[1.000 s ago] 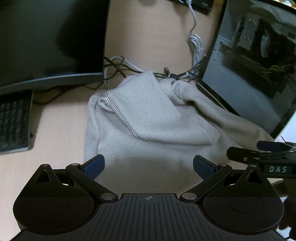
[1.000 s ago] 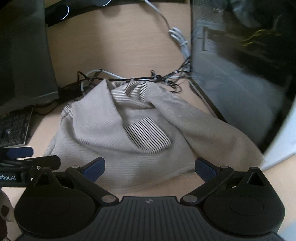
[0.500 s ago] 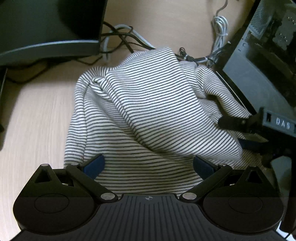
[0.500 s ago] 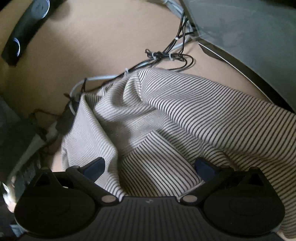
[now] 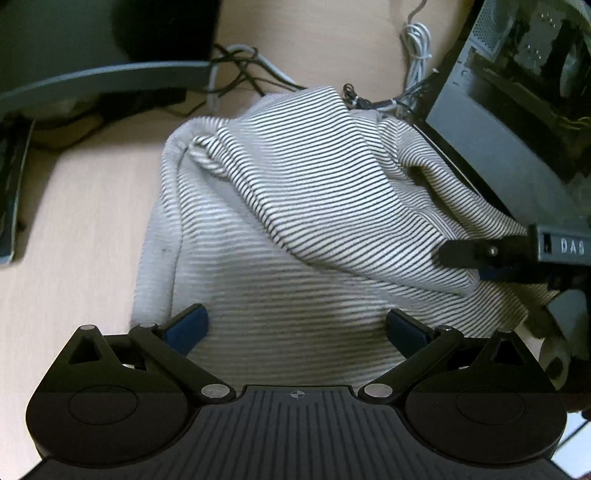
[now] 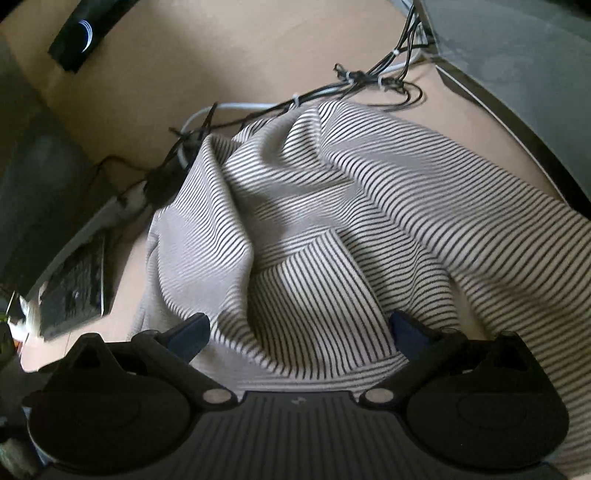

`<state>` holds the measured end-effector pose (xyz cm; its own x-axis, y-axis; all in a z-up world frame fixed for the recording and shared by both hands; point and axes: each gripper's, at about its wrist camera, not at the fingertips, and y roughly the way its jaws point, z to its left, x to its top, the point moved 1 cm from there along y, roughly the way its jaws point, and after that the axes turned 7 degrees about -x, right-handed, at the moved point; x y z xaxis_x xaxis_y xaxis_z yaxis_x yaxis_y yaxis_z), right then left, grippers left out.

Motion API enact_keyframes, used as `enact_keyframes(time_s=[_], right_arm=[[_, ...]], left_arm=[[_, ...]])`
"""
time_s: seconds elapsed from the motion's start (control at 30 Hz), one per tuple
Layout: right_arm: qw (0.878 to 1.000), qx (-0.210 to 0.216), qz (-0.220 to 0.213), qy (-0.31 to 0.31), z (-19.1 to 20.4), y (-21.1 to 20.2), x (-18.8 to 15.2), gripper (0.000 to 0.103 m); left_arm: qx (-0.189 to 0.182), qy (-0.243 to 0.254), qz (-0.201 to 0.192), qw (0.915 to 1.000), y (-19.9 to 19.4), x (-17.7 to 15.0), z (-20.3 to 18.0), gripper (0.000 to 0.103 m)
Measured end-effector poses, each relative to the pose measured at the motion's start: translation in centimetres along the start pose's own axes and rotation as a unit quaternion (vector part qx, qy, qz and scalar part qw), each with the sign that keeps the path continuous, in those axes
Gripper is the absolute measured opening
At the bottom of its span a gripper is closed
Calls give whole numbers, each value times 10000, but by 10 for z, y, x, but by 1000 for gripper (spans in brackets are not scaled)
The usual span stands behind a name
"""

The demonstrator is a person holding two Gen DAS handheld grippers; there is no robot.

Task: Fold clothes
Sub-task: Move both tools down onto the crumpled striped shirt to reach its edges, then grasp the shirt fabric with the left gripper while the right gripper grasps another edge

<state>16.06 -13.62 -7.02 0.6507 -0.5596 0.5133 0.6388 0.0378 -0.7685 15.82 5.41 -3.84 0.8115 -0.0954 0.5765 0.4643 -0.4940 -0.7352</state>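
A white garment with thin black stripes (image 5: 295, 206) lies crumpled on the light wooden desk (image 5: 85, 221); it also fills the right wrist view (image 6: 351, 229). My left gripper (image 5: 295, 328) is open, its blue-padded fingers spread over the garment's near edge. My right gripper (image 6: 299, 328) is open, low over the cloth's near folds. In the left wrist view the right gripper's black finger (image 5: 476, 253) lies against the garment's right fold.
A monitor stand (image 5: 99, 77) and a keyboard (image 6: 74, 288) are at the left. A tangle of cables (image 6: 354, 81) lies behind the garment. A computer case (image 5: 517, 110) stands close along the right. A black speaker bar (image 6: 85, 33) is far back.
Both grippers have moved in close over the garment from farther back. The right gripper's finger now lies against the right fold. Both stay open.
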Motion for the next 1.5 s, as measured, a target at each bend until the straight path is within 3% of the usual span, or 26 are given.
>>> enact_keyframes(time_s=[0.3, 0.4, 0.47, 0.53, 0.63, 0.83, 0.87, 0.93, 1.03, 1.13, 1.27, 1.37, 1.4, 1.43, 1.47, 1.5], right_arm=[[9949, -366, 74, -937, 20, -27, -62, 103], [9930, -500, 110, -1063, 20, -37, -73, 101], [9916, -663, -59, -1111, 19, -44, -76, 91], [9843, -1013, -460, -1370, 24, -57, -77, 74], [9609, -1200, -1134, -2224, 41, -81, -76, 74], [9434, -782, -773, -3128, 65, -50, -84, 73], [9395, -783, -687, -3263, 68, -40, -87, 70], [9369, -768, -515, -3372, 72, -26, -89, 36], [9387, -700, -564, -3329, 73, -26, -80, 14], [9476, -479, -902, -3026, 70, -50, -51, 10], [9539, 71, -1283, -2712, 80, -84, -22, 7], [9566, 652, -1204, -2571, 91, -95, -14, 5], [9544, 757, -1172, -2640, 94, -96, -16, 5], [9520, 862, -1139, -2708, 98, -98, -18, 5], [9494, 966, -1107, -2777, 101, -100, -20, 5], [9448, 1006, -1144, -2902, 103, -101, -23, 6]], left_arm=[[-668, -168, 571, 9960, -42, -40, -7, 103], [-1012, -498, 327, 9931, -47, -25, -6, 103], [-979, -525, 71, 9938, -45, -11, -11, 103], [-863, -533, -161, 9947, -44, 0, -15, 103], [-718, -237, -534, 9957, -56, 9, -22, 103], [-110, 691, -779, 9945, -73, 2, -26, 103], [-23, 807, -772, 9937, -73, -2, -26, 103], [137, 1085, -774, 9910, -75, -10, -27, 103], [372, 1600, -848, 9828, -73, -20, -36, 103], [644, 2190, -1021, 9682, -63, -23, -53, 103], [1083, 3036, -1369, 9367, -42, -18, -81, 103], [1390, 3521, -1751, 9089, -23, -5, -97, 103], [1391, 3602, -1848, 9038, -21, -1, -100, 100], [1328, 3658, -1938, 9006, -20, 4, -102, 84], [1301, 3674, -1960, 8998, -21, 8, -102, 60], [1320, 3640, -1919, 9018, -21, 14, -100, 51]])
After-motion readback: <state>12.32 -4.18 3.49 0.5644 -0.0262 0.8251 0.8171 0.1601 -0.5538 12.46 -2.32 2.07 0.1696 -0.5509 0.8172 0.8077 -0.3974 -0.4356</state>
